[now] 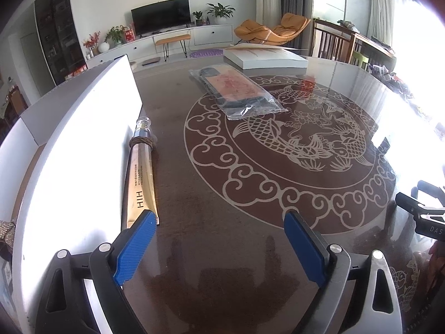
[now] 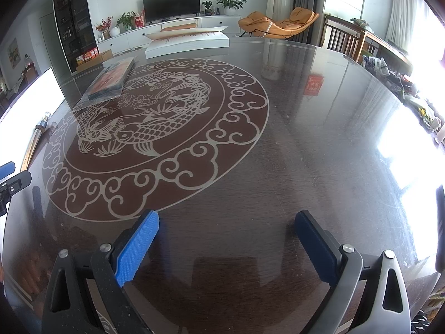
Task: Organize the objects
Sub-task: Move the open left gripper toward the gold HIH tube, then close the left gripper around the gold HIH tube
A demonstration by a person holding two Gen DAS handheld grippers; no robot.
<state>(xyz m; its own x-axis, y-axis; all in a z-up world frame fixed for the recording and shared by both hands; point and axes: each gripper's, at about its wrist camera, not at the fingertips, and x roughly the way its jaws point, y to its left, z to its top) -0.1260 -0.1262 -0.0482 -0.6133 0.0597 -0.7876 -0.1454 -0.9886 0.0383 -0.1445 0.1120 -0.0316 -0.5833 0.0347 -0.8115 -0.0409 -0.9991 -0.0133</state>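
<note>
Left gripper (image 1: 219, 226): I see my jaws spread wide with only bare tabletop between the blue pads; nothing is held. The left pad (image 1: 136, 246) sits at the near flat end of the tube, overlapping it in view, and I cannot tell whether it touches.

Right gripper (image 2: 226, 228): jaws wide apart too, empty, hanging over open table well right of everything I care about.

Gold tube (image 1: 141, 175): lying flat on the table (image 1: 222, 167), at the near left, right alongside the wall of the white box (image 1: 83, 139).

Tube's long axis: runs near to far, almost in line with my left fingers; clear cap (image 1: 143, 123) at the far end, crimped tail nearest me.

Which way it lies: just left of the left gripper's centre line, outside the gap, not inside it.

Nearer hand: the left by far; from the right wrist view the tube (image 2: 37, 136) is only a sliver at the far left edge.

Bagged packet (image 1: 236, 91): farther out on the fish pattern, beyond it a flat white box (image 1: 264, 58) at the far edge.

My judgement: I would shift the left gripper leftward so the tube falls between the pads, then close across its width. The box wall leaves little room for the outer pad, which is the risk.
</note>
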